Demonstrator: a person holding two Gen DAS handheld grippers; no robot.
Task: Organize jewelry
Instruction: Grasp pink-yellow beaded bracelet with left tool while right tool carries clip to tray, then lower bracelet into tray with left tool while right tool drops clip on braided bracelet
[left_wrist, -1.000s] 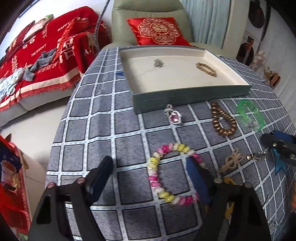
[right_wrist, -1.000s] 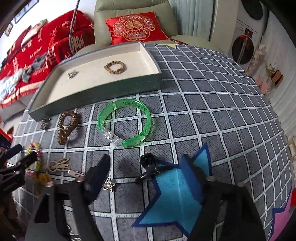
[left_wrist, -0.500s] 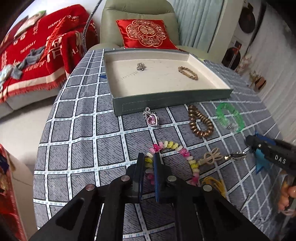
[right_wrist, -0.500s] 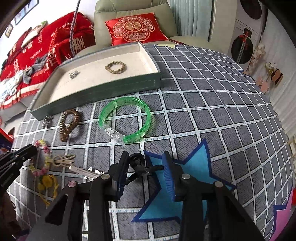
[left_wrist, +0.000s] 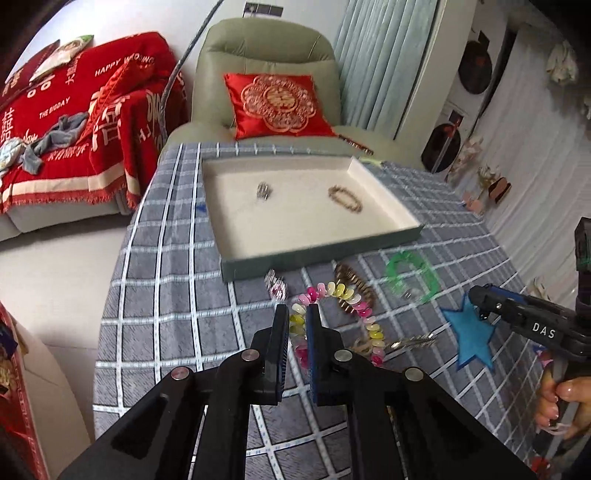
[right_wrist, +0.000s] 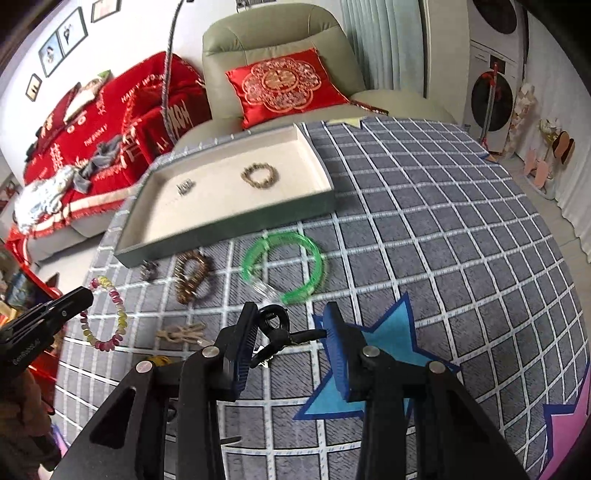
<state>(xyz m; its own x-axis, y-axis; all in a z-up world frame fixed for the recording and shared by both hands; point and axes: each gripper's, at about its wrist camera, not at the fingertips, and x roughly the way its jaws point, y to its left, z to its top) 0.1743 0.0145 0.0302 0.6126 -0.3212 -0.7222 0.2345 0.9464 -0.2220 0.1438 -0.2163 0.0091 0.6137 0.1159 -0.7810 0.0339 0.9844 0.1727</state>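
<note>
Left hand-held gripper (left_wrist: 296, 317) pinches the pastel beaded bracelet (left_wrist: 341, 317); right hand-held gripper (right_wrist: 290, 325) clamps a black hair clip (right_wrist: 277, 332); two pieces lie in the felt-lined tray (right_wrist: 236, 225).

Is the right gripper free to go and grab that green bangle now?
Probably not yet: the right gripper is already clamped on a black hair clip. The green bangle lies just beyond it, unobstructed, once the clip is dropped.

Black angular left tongs (left_wrist: 296, 317) with blue ribbed pads, silver round screws, right tongs (right_wrist: 290, 325) alike, white "DAS" lettering
</note>
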